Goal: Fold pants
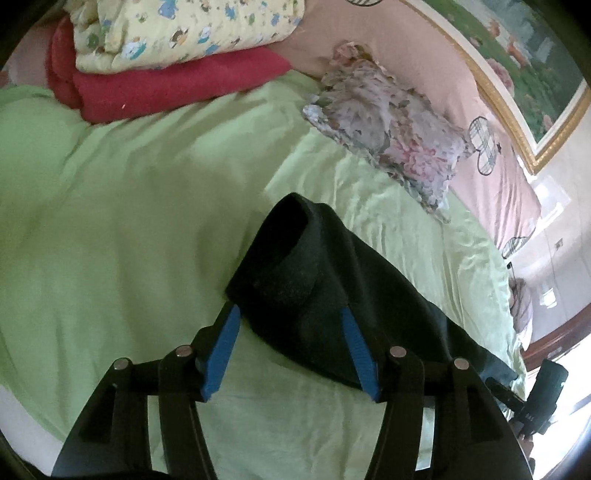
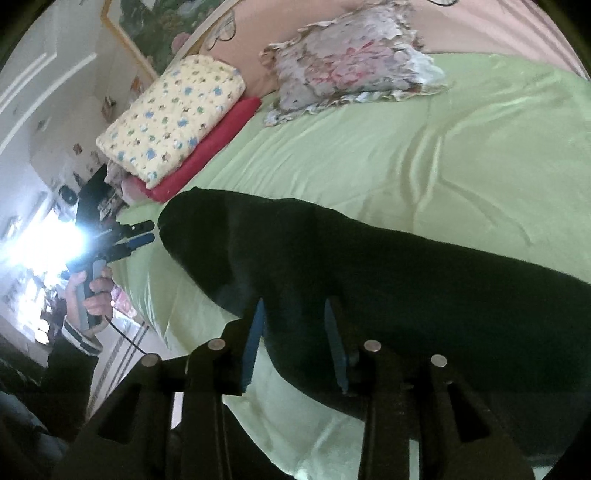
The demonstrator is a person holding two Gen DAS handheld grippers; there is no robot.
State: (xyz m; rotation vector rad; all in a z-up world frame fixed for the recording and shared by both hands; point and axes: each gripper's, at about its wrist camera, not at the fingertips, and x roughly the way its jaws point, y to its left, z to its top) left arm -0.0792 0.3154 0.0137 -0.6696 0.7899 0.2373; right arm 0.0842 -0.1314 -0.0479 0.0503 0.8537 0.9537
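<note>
Black pants (image 1: 332,280) lie across the light green bed sheet (image 1: 129,221). In the left wrist view one end is folded over into a raised flap. My left gripper (image 1: 290,314) is open, its blue fingers (image 1: 221,354) apart on either side of that end, tips hidden under the cloth edge. In the right wrist view the pants (image 2: 369,266) stretch from the centre to the right edge. My right gripper (image 2: 293,306) is open, blue fingers (image 2: 255,339) astride the pants' near edge. The left gripper (image 2: 142,232) shows at the far left, held in a hand.
A floral cushion (image 1: 391,133) lies by the pink headboard (image 1: 491,173). A yellow patterned quilt (image 1: 177,29) sits on a folded red blanket (image 1: 166,85) at the bed's far corner. A framed painting (image 1: 532,66) hangs above. Bright window glare (image 2: 59,243) is at the left.
</note>
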